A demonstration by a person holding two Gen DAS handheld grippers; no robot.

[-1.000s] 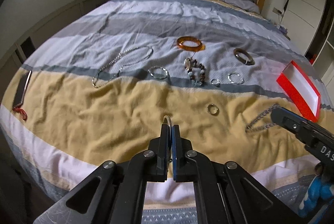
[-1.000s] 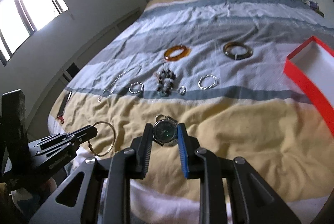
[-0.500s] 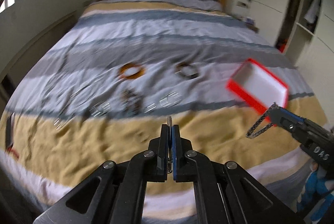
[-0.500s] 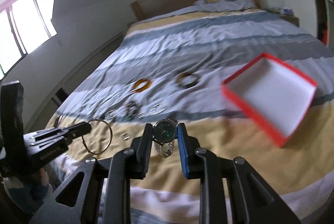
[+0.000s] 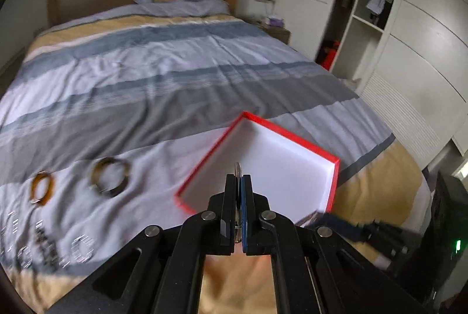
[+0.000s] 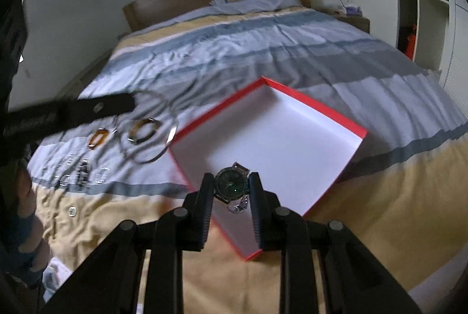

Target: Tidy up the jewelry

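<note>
A red box with a white inside (image 5: pixel 304 138) (image 6: pixel 359 131) lies open on the striped bed. My left gripper (image 5: pixel 240 179) is shut on a thin gold bangle (image 5: pixel 237 167), seen edge-on, held over the box's near-left edge; the bangle shows as a blurred hoop in the right wrist view (image 6: pixel 171 135). My right gripper (image 6: pixel 231 182) is shut on a dark-faced watch (image 6: pixel 231 186) with a metal band, held above the box's near corner. Both views are motion-blurred.
A brown bangle (image 5: pixel 110 176) (image 6: pixel 144 130), an amber bangle (image 5: pixel 43 187) (image 6: pixel 98 138) and several small rings and beads (image 5: pixel 79 248) (image 6: pixel 82 170) lie left of the box. A small ring (image 6: pixel 71 211) lies on the yellow stripe. A wardrobe (image 5: pixel 409 51) stands right.
Both grippers have swung right from the jewelry rows to the red box, carrying the bangle and the watch. The box now sits directly under both.
</note>
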